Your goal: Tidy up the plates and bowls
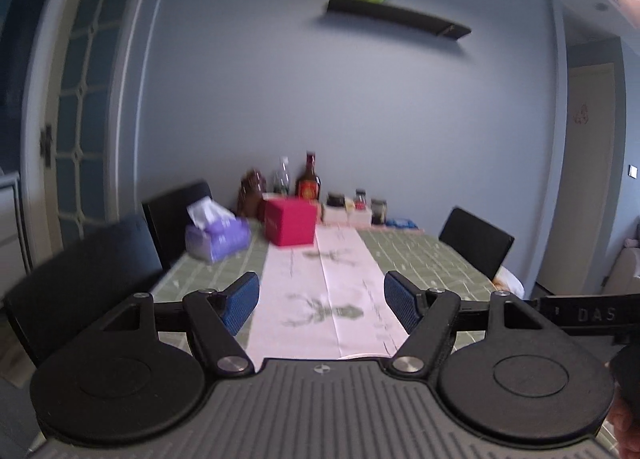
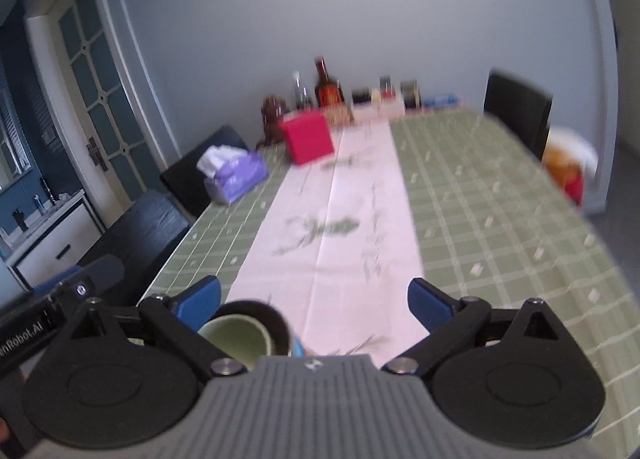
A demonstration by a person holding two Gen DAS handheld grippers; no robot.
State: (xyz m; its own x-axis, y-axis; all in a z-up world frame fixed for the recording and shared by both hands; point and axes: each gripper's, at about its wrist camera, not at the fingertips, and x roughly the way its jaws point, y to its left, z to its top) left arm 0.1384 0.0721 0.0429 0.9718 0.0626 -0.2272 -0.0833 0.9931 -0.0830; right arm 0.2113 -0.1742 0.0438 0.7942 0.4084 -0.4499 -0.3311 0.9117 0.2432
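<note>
Stacked bowls [image 2: 244, 333] sit on the table right below my right gripper [image 2: 314, 301]: a pale green one nested in a dark one, with a blue rim [image 2: 298, 347] peeking out beside them. The right jaws stand wide open above the table with nothing between them. My left gripper [image 1: 322, 301] is also open and empty, raised over the pink runner [image 1: 320, 299] and pointing along the table. A sliver of white rim [image 1: 358, 356] shows just under the left gripper's body. No plate is fully visible in either view.
Green checked tablecloth [image 2: 500, 219] with a pink runner down its middle. Far end holds a red box [image 1: 290, 225], a purple tissue pack [image 1: 218, 237], bottles [image 1: 308, 179] and jars. Black chairs [image 1: 100, 279] line the left side, another chair [image 1: 476, 241] on the right. A glazed door [image 2: 100, 99] stands left.
</note>
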